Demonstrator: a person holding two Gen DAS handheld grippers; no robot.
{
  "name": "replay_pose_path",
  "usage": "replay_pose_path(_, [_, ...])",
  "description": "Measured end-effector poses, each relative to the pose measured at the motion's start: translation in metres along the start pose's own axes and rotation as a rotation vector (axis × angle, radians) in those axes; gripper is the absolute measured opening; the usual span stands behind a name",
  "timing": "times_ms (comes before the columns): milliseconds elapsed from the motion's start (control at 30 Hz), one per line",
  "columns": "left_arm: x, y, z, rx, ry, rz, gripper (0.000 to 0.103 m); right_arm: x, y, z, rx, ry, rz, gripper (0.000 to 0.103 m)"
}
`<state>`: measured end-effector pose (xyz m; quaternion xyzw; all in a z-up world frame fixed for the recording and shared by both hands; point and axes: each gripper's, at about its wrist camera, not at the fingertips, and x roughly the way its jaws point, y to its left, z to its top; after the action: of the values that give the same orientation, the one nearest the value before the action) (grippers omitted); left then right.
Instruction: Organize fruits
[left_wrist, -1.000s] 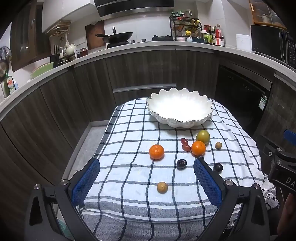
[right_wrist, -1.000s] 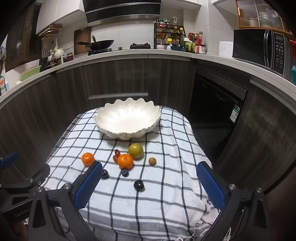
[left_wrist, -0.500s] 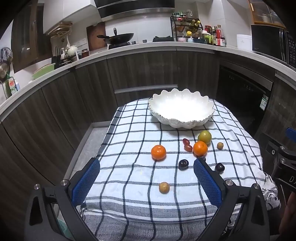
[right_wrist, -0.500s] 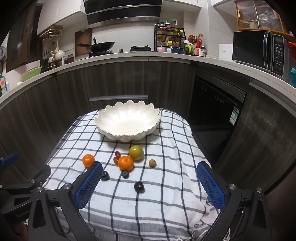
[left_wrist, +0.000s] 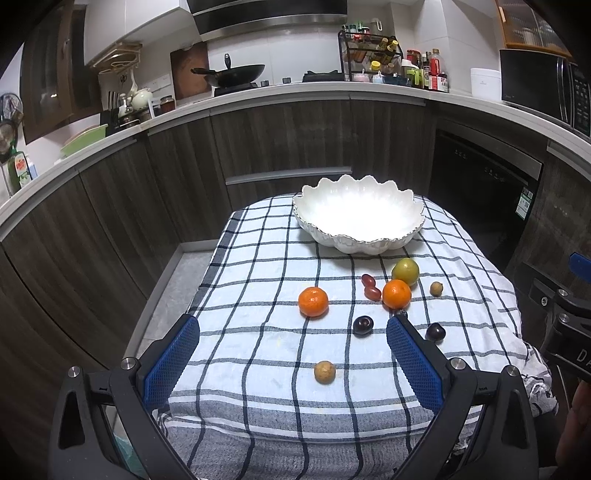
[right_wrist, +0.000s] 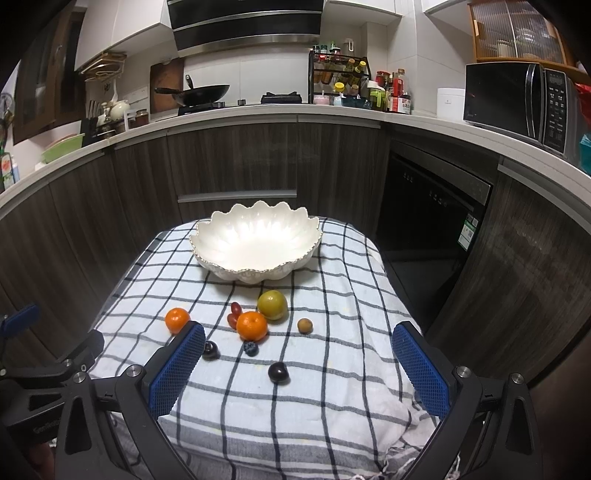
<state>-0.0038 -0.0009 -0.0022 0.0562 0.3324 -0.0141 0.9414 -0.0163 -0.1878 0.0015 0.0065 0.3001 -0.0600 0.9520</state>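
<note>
Left gripper jaws wide apart and empty, small tan fruit between them, right gripper jaws likewise spread — dark plum between, oranges beyond, white scalloped bowl farther ahead on the checked-cloth worktop

Two side-by-side wrist views, facing forward, sharing bowl, fruit-strewn cloth

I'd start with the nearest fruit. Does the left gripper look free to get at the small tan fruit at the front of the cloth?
Probably yes: the left gripper is open, and the small tan fruit lies alone between its fingers' line.
</note>
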Motion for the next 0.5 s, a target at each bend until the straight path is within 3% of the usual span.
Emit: replay_pose_path(500, [0.0007,0.0013,-0.0006,0.002,-0.001,0.001,0.103,0.0009,0.0006,-0.0001,0.002,-0.001,0.000,0.103])
